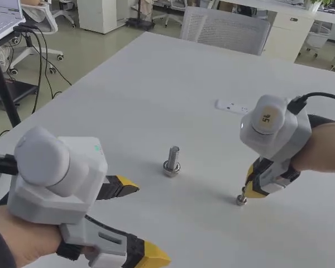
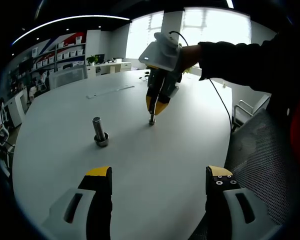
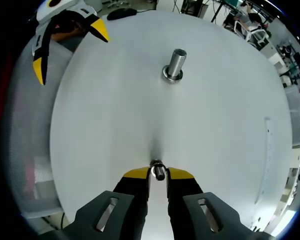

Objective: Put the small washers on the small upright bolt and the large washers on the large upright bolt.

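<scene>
The large bolt (image 1: pixel 172 158) stands upright mid-table with washers stacked round its base; it also rises in the left gripper view (image 2: pixel 98 131) and the right gripper view (image 3: pixel 175 65). The small bolt (image 1: pixel 242 198) stands to its right. My right gripper (image 1: pixel 249 191) points down at it, jaws pinched almost together around the small bolt (image 3: pixel 159 170). From the left gripper view, the right gripper (image 2: pixel 155 108) hovers over the small bolt (image 2: pixel 151 120). My left gripper (image 1: pixel 146 221) is wide open and holds nothing, near the table's front left (image 2: pixel 158 176).
A flat white strip (image 1: pixel 233 106) lies on the table behind the bolts. A mesh office chair (image 1: pixel 226 28) stands at the far edge. A laptop on a stand (image 1: pixel 3 17) with hanging cables is off the table's left side.
</scene>
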A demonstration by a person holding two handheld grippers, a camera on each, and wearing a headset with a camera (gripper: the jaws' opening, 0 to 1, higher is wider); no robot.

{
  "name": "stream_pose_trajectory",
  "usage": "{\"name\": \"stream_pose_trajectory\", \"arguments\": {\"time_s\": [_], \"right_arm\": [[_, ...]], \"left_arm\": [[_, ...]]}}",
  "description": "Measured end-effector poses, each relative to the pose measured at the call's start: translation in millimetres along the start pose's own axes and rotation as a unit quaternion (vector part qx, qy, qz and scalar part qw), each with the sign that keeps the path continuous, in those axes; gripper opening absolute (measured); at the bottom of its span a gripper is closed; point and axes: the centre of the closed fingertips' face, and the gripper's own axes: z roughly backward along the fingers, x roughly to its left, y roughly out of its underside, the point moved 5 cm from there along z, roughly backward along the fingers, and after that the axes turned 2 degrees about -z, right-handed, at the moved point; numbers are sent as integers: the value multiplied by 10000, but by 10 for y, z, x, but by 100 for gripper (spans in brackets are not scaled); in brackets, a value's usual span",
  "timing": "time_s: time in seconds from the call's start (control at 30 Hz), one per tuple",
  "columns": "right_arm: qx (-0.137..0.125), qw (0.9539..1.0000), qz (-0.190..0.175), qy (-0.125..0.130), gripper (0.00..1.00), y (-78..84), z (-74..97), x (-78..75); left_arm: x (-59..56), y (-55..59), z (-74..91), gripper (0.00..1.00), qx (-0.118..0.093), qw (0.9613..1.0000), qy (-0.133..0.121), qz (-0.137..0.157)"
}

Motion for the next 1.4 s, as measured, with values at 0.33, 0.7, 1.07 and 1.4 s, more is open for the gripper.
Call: {"name": "stream_pose_trajectory", "arguments": {"time_s": [0.33, 0.7, 1.07, 1.4], "right_arm": [[59, 10000, -11, -76, 14, 21, -119, 10], [74, 9999, -41, -95, 14, 34, -190, -11], [40, 9999, -80, -120, 14, 30, -195, -29], [47, 9999, -87, -142, 17, 39, -202, -18]], "left_arm": [[2, -3, -3, 76, 8, 10000, -5, 6], [4, 3, -7, 76, 29, 10000, -9, 7], [20, -13, -27, 76, 32, 10000, -17, 18], [24, -20, -35, 76, 39, 10000, -8, 17]]}}
